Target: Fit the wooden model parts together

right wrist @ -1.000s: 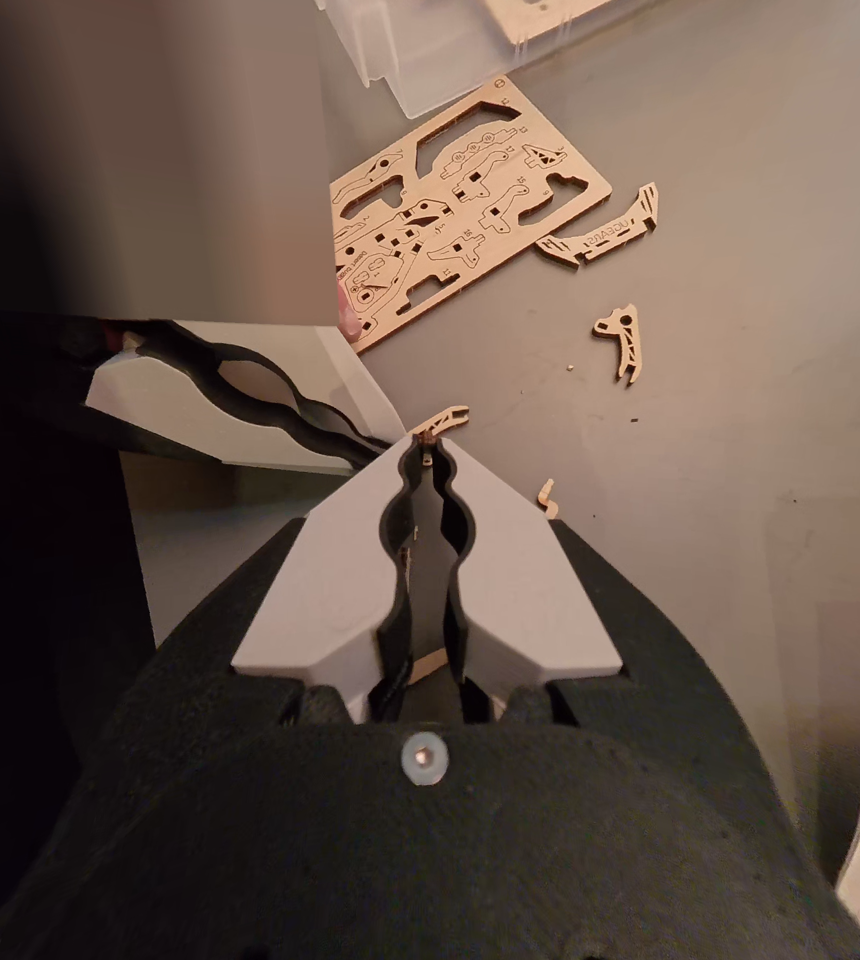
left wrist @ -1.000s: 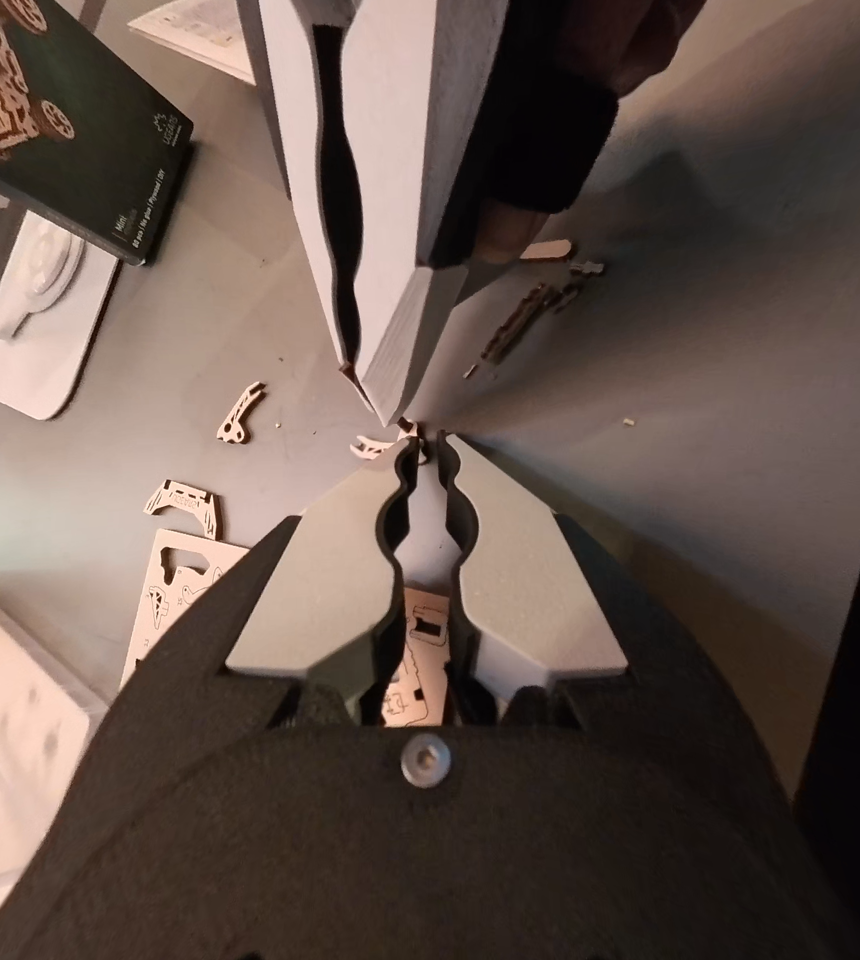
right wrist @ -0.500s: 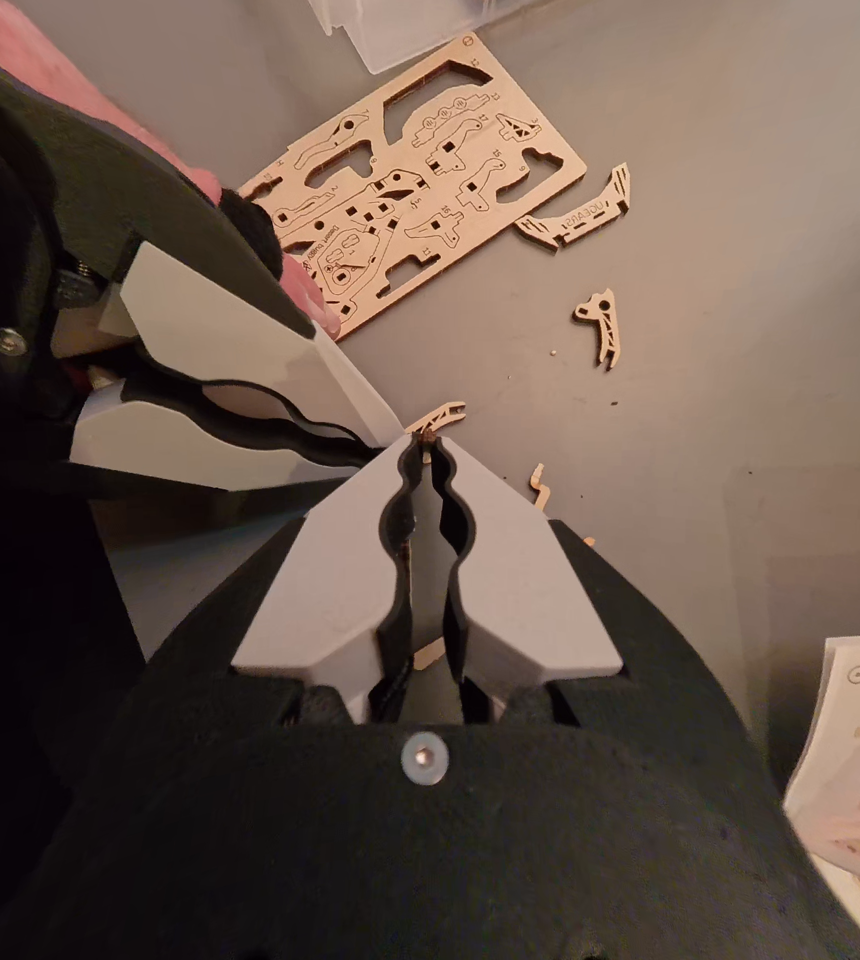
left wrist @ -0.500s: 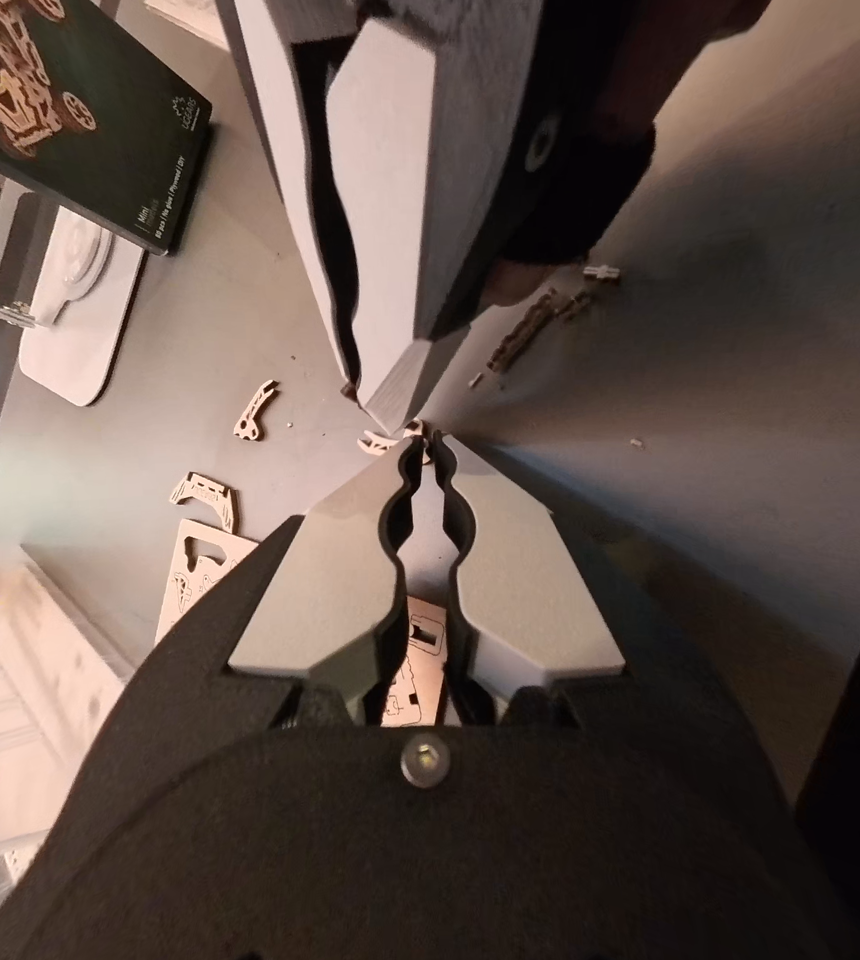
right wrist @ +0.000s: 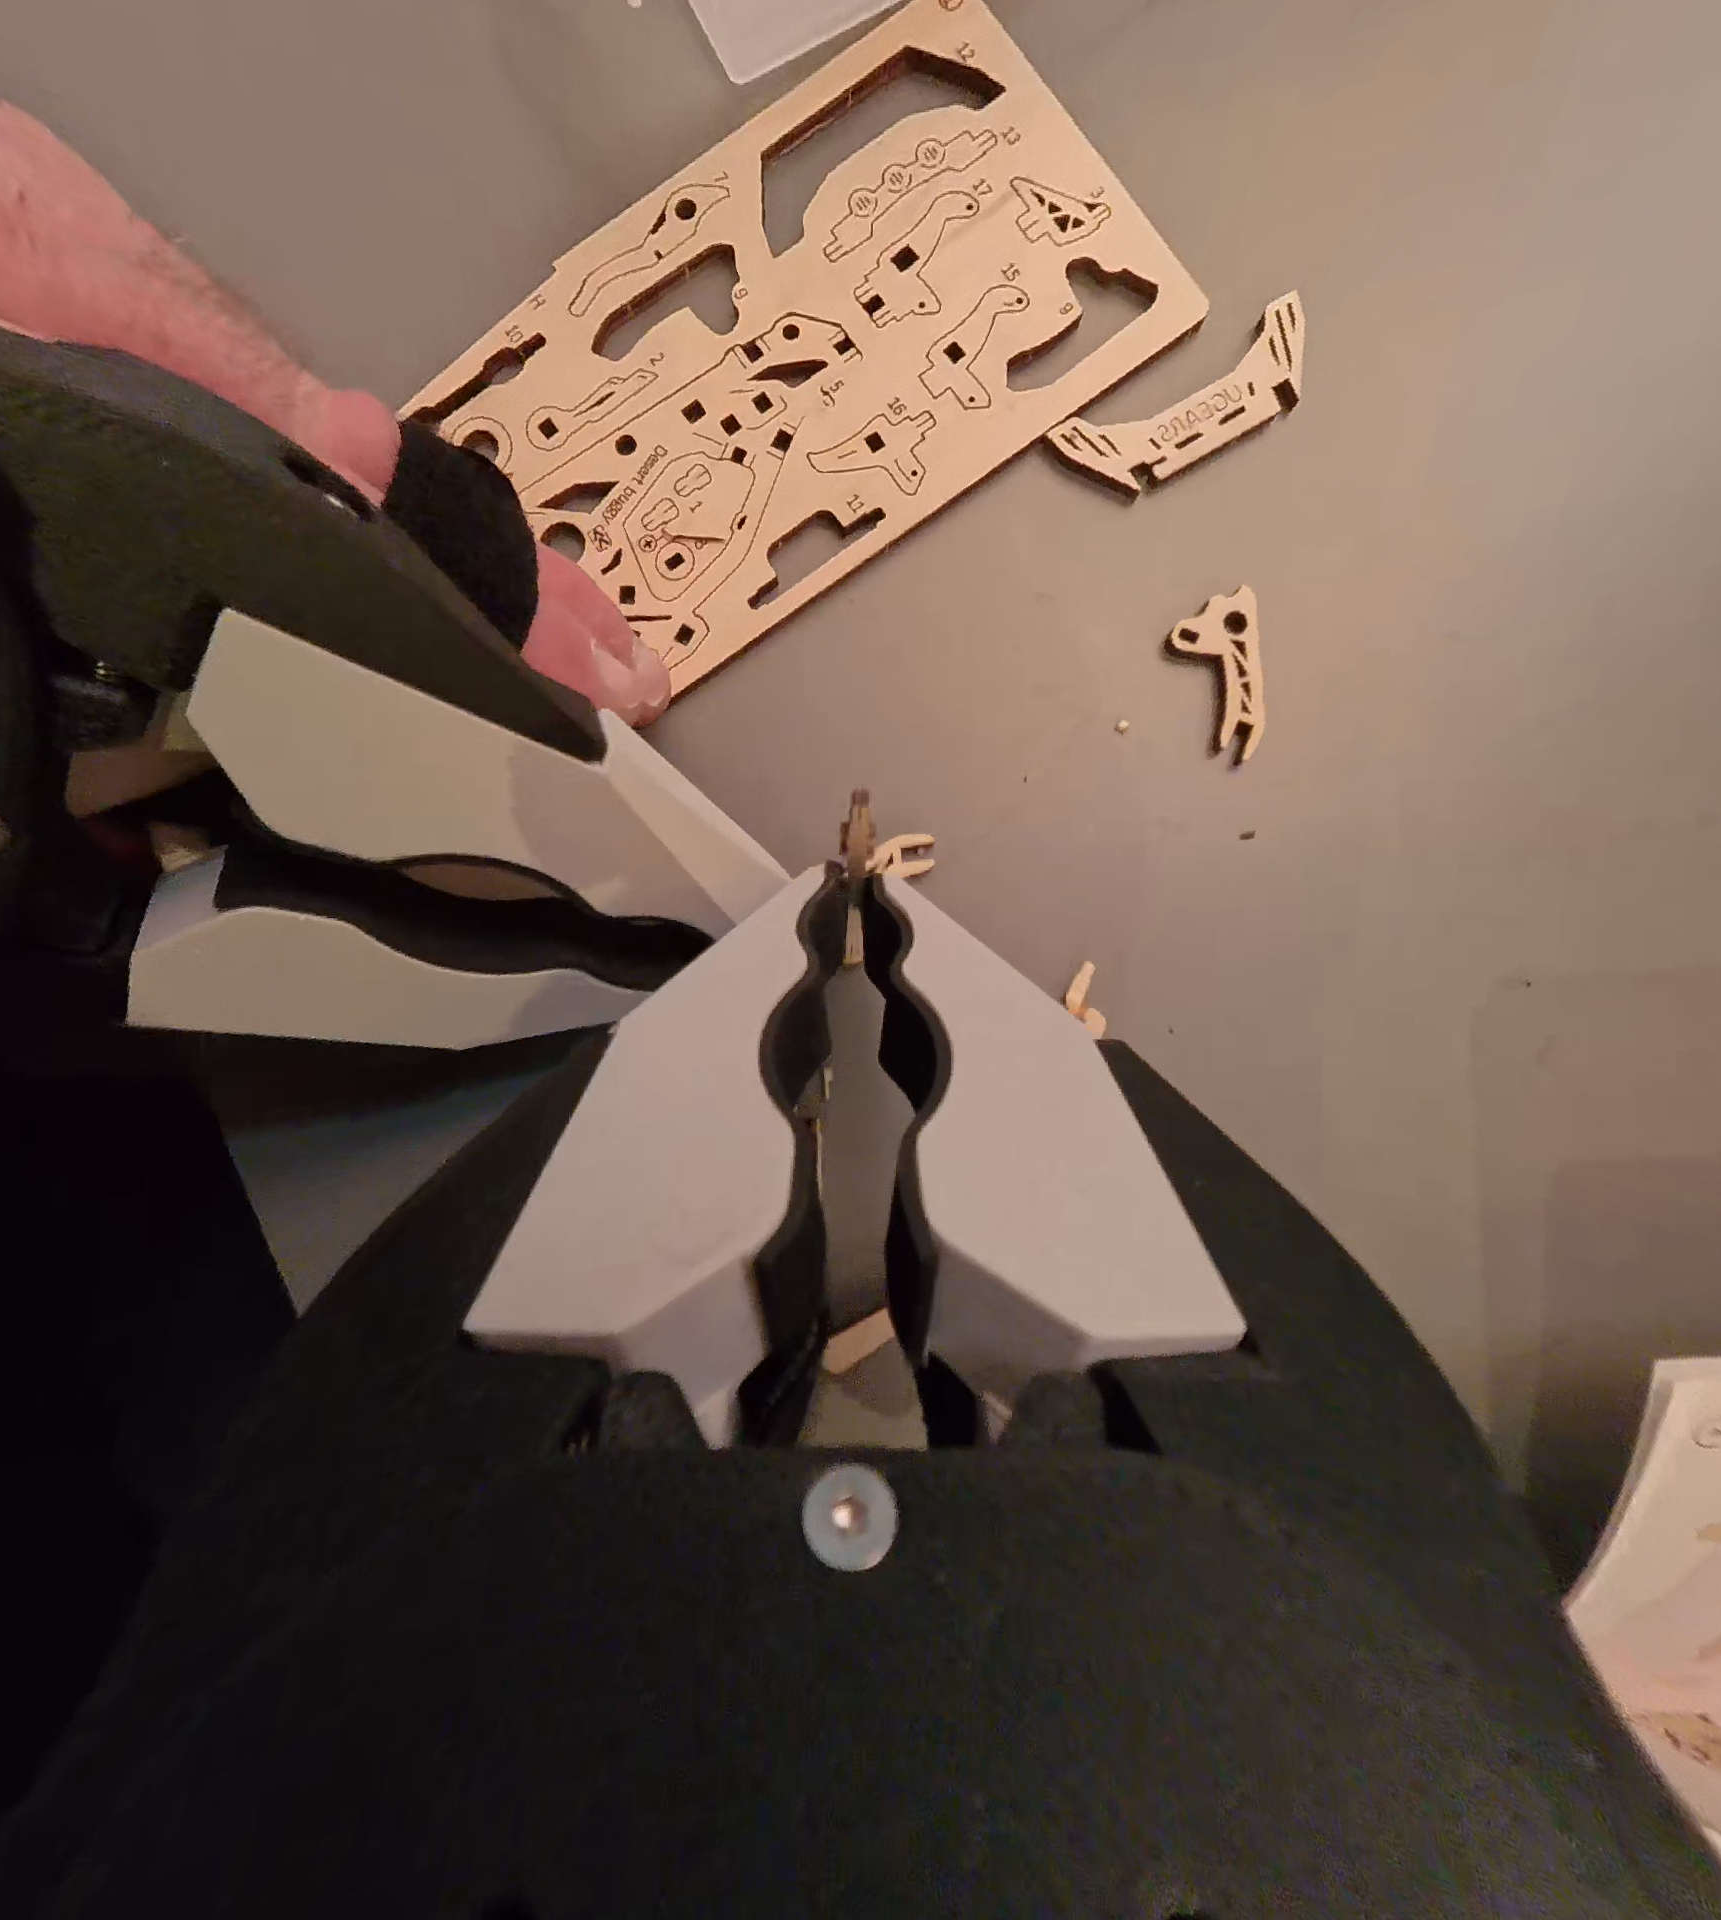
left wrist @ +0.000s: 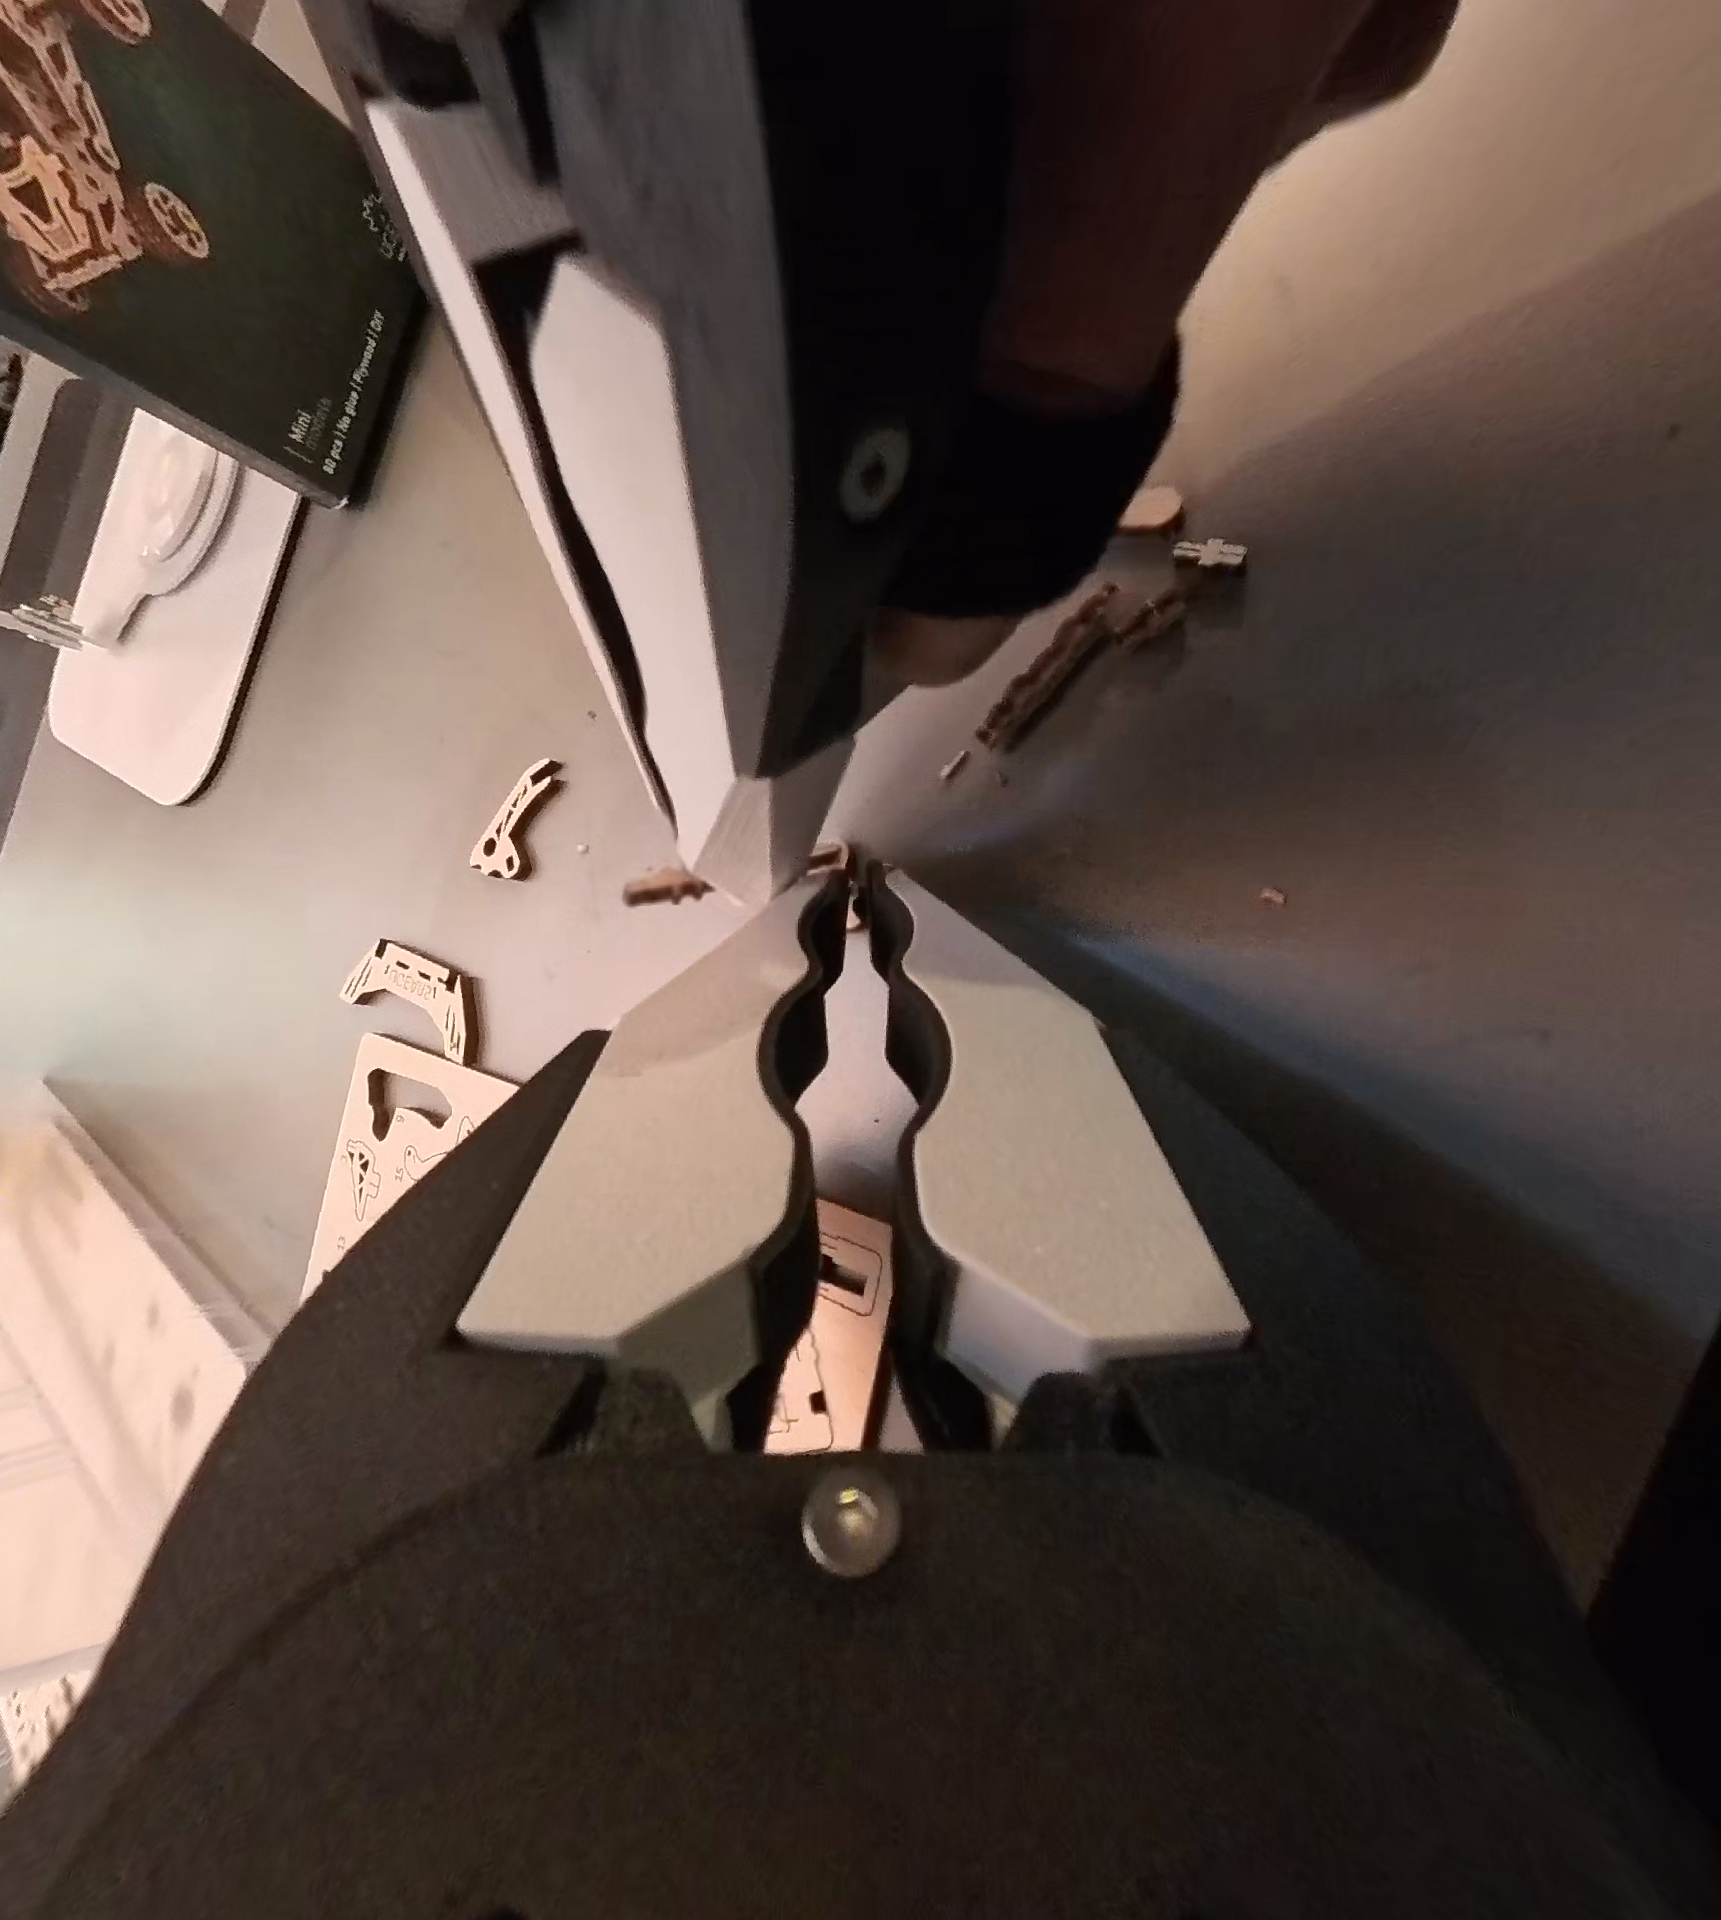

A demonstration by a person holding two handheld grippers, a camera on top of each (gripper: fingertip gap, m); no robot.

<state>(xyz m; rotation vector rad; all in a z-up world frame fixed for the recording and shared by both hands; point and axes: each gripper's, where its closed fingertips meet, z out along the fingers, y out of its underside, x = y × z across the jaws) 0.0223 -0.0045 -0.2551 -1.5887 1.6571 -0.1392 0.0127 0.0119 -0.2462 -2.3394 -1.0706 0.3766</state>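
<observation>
Wooden sliver pinched edge-on in the right tongs (right wrist: 854, 883), pads clamped on it, its tip poking out at twelve o'clock. Left tongs (left wrist: 856, 883) are closed too, tips nearly together; what they nip, I cannot tell, though a small tan piece (left wrist: 828, 860) sits right at their tips where both tongs meet. Out on the grey counter (right wrist: 1458, 935): a forked part (right wrist: 903, 854) just beyond, a truss-shaped part (right wrist: 1225, 670) at two o'clock, the punched wooden sheet (right wrist: 835, 343) at twelve, a dark box (left wrist: 160, 229) far off
</observation>
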